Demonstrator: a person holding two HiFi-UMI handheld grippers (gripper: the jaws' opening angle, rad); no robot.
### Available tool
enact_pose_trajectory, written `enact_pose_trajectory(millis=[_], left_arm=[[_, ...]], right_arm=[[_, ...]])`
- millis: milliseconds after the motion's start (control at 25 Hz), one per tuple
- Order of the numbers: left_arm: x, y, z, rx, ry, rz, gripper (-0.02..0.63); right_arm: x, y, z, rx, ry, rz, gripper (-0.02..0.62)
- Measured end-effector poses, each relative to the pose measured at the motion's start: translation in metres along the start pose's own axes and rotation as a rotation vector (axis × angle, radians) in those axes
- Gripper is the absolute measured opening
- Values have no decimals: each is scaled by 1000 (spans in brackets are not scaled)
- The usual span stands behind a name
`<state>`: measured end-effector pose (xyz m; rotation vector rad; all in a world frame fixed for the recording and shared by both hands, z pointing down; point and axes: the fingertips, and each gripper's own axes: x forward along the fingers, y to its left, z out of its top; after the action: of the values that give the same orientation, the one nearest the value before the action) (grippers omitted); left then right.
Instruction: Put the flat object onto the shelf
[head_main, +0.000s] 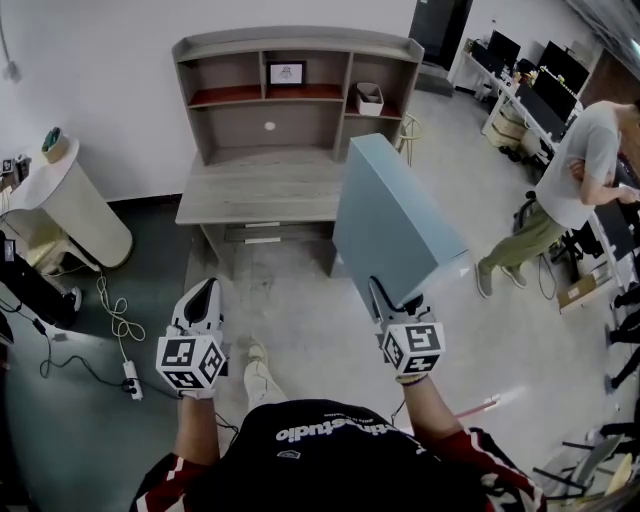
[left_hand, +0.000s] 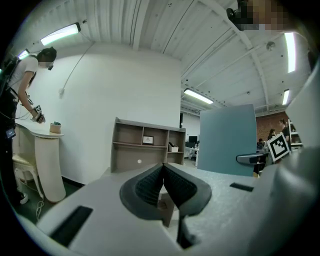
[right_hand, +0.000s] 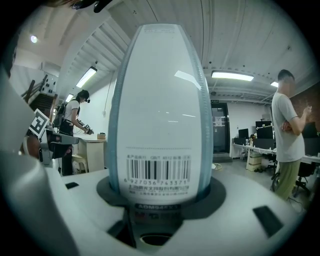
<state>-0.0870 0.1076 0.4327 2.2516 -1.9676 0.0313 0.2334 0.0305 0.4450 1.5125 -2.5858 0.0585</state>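
Carrying step: the right gripper (head_main: 383, 297) clamps the blue file box (head_main: 395, 225), well short of the shelf (head_main: 300, 92); the left gripper (head_main: 205, 291) is closed, empty. Next: step closer and raise it.

The left gripper (head_main: 207, 287) and right gripper (head_main: 381, 297) share a pale grey, smooth moulded shell with dark rectangular slots (left_hand: 72, 225). Charcoal ribbed pads (left_hand: 149, 186) line the left gripper's jaws. Behind each gripper sits a white cube with black square markers: the left cube (head_main: 190, 362) and the right cube (head_main: 412, 350). Behind the cubes come red sleeves (head_main: 160, 482) with white stripes. The top (head_main: 330, 465) is black with white lettering. Just beside the left cube show a pale trouser leg (head_main: 265, 382) and a light shoe (head_main: 256, 350).
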Motion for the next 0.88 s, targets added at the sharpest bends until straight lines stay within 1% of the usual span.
enact_pose_trajectory(millis=[200, 320, 480, 880], left_arm=[[43, 32, 10, 8, 7, -25, 6], [71, 52, 17, 3, 10, -41, 6], [109, 78, 29, 7, 11, -72, 6], [186, 139, 56, 8, 17, -181, 6]], right_arm=[[46, -1, 3, 9, 5, -42, 265], [75, -2, 11, -1, -5, -75, 265], [113, -3, 23, 13, -14, -113, 264], [197, 7, 47, 49, -13, -243, 264]])
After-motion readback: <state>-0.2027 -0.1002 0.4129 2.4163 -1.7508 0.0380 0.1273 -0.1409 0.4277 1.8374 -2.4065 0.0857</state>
